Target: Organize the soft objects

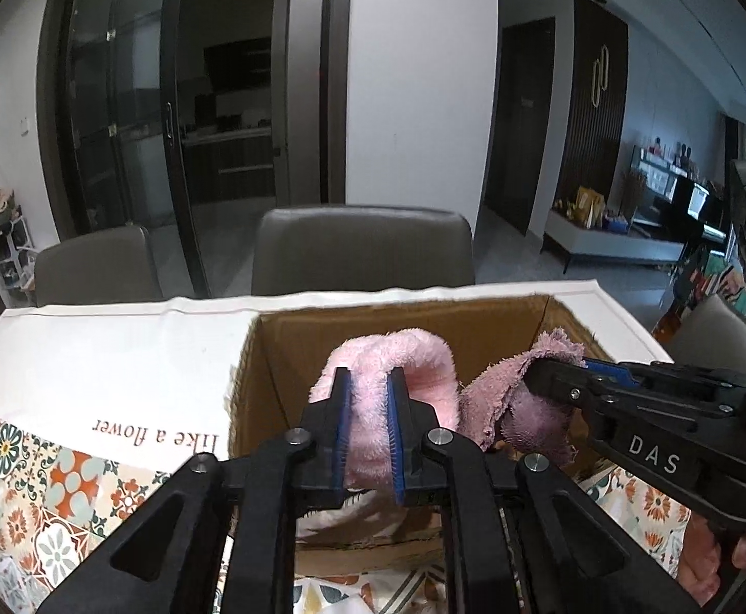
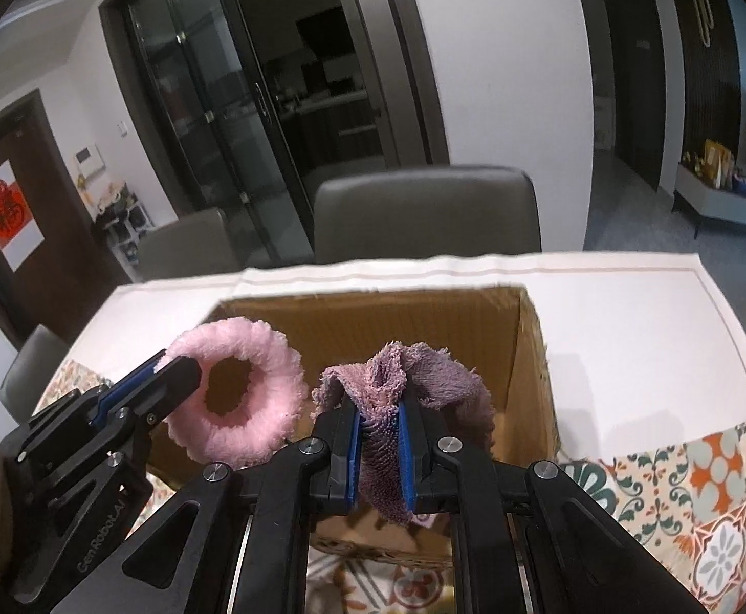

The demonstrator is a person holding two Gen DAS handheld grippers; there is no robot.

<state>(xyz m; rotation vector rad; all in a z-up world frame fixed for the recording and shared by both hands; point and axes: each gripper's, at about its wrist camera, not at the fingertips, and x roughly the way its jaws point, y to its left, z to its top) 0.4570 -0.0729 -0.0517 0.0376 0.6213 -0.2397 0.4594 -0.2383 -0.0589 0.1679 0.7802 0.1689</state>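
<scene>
My left gripper (image 1: 369, 384) is shut on a light pink fluffy ring (image 1: 403, 373) and holds it over the open cardboard box (image 1: 398, 320). The ring also shows in the right wrist view (image 2: 240, 394), with the left gripper (image 2: 178, 371) clamped on its left side. My right gripper (image 2: 378, 417) is shut on a mauve terry cloth (image 2: 398, 384) and holds it above the box (image 2: 373, 317). In the left wrist view the right gripper (image 1: 531, 376) comes in from the right, pinching the mauve cloth (image 1: 506, 394).
The box stands on a table with a white and floral-tile cloth (image 1: 117, 353) printed "like a flower". Two grey chairs (image 1: 363, 250) stand at the table's far side. Glass doors and a white wall lie behind.
</scene>
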